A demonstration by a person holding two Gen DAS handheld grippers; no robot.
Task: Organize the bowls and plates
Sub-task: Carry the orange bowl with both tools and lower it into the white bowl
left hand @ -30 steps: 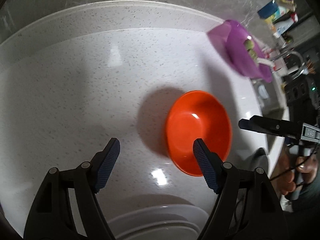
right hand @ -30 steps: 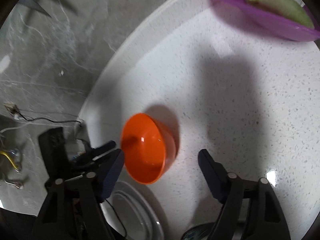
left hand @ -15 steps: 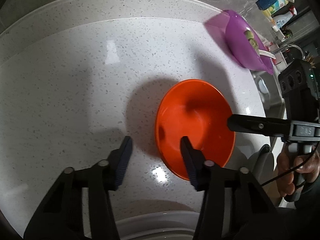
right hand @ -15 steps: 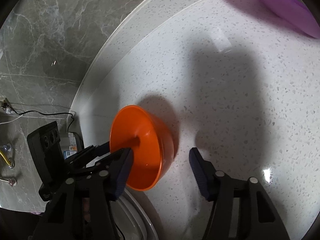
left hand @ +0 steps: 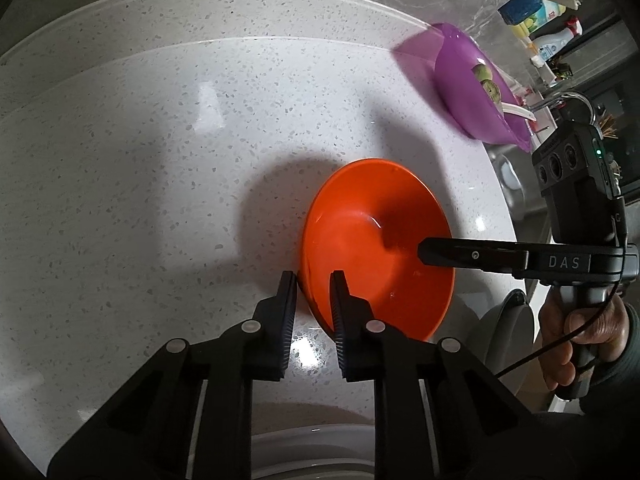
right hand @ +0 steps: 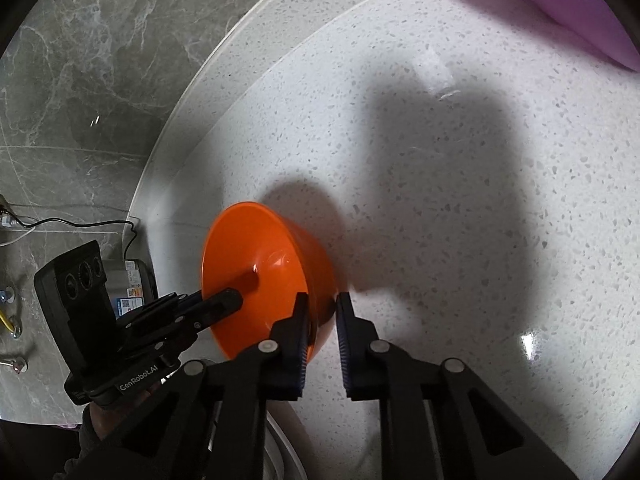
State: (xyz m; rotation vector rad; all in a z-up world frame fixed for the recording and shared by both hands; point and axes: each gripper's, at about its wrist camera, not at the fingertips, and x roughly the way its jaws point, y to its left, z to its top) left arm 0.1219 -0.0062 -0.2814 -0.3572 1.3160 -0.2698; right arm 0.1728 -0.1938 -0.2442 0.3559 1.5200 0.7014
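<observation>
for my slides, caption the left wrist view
Both grippers pinch opposite rims of the orange bowl on a speckled counter.

The orange bowl [left hand: 376,248] looks like glossy smooth plastic; the counter [left hand: 160,160] is polished speckled stone, and the wall [right hand: 100,60] is grey veined marble.
</observation>
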